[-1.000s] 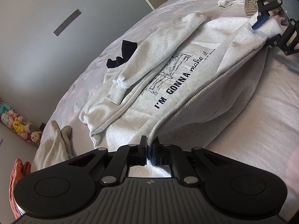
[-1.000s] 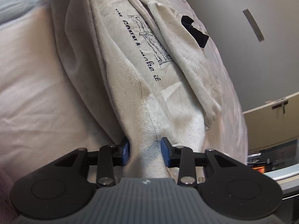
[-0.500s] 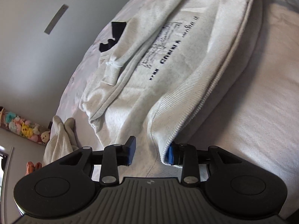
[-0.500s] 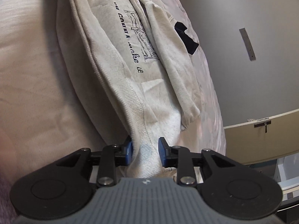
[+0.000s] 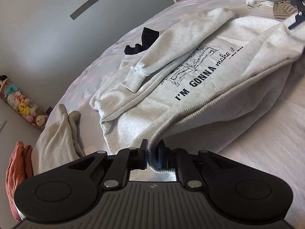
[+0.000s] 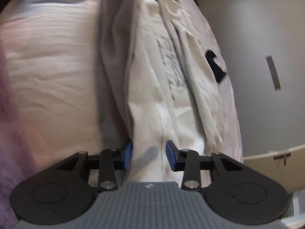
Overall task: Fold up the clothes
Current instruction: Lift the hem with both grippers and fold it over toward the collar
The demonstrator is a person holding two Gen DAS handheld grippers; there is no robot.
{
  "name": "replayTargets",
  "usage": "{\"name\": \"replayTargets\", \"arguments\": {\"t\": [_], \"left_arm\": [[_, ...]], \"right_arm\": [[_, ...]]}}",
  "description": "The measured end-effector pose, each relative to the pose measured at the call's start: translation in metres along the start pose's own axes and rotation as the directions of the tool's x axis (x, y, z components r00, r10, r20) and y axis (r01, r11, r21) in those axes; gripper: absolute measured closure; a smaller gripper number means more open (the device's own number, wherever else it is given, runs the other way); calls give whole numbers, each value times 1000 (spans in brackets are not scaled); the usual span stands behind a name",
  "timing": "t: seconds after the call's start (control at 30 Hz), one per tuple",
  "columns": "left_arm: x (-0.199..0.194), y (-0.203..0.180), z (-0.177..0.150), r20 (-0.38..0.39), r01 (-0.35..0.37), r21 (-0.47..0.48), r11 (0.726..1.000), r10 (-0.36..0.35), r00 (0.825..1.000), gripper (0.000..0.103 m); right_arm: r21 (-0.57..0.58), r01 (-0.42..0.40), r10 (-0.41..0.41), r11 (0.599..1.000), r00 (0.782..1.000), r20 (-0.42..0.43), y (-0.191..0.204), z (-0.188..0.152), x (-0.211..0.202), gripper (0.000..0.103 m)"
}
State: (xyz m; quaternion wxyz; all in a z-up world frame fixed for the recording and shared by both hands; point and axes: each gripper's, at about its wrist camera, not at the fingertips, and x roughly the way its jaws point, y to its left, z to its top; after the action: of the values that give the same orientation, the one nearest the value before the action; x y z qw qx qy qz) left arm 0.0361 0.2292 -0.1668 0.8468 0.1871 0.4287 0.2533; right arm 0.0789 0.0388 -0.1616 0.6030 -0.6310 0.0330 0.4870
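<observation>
A light grey sweatshirt (image 5: 171,95) printed "I'M GONNA make it" lies on the bed, one sleeve folded across its front. My left gripper (image 5: 152,153) is shut on a corner of its ribbed hem, which is lifted off the bed. The hem runs taut up to the right gripper (image 5: 297,17) at the far upper right edge. In the blurred right wrist view, the right gripper (image 6: 148,152) is shut on a thick bunch of the sweatshirt (image 6: 162,95), which fills the space between its blue pads.
The pinkish bed cover (image 5: 257,152) spreads to the right. A black garment (image 5: 142,42) lies behind the sweatshirt. A cream cloth (image 5: 57,133) and an orange one (image 5: 17,164) sit at the left edge, and a striped garment (image 5: 274,2) far back. Plush toys (image 5: 22,106) line the wall.
Half a second ago my left gripper stood open beside the hem; now it is shut on the hem and lifts it. The right gripper has shifted, blurring its view.
</observation>
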Motion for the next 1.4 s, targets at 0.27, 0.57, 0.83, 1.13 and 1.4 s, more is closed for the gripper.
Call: {"name": "replayTargets", "arguments": {"t": [0.27,0.57,0.83,1.13,1.4], "left_arm": [[-5,4,-3,29,17,-15,1000,-17,999,98],[-67,17,4,140,-4,-25,1000,8,990,100],[-140,18,-3,235,-51,0,999,50,971,100],[-207,11,-5,363,-167,22,986,148,920,100],[-254,3,-15,401,-203,76,976,156,903,100]], "right_arm": [[-35,74,-76,997,995,-59,7,21,7,88],[241,283,-272,928,959,-77,-32,20,-46,98],[405,368,-390,837,920,-30,-35,17,-122,98],[464,435,-496,772,868,10,-16,8,-188,99],[466,471,-553,749,832,48,2,6,-245,99]]}}
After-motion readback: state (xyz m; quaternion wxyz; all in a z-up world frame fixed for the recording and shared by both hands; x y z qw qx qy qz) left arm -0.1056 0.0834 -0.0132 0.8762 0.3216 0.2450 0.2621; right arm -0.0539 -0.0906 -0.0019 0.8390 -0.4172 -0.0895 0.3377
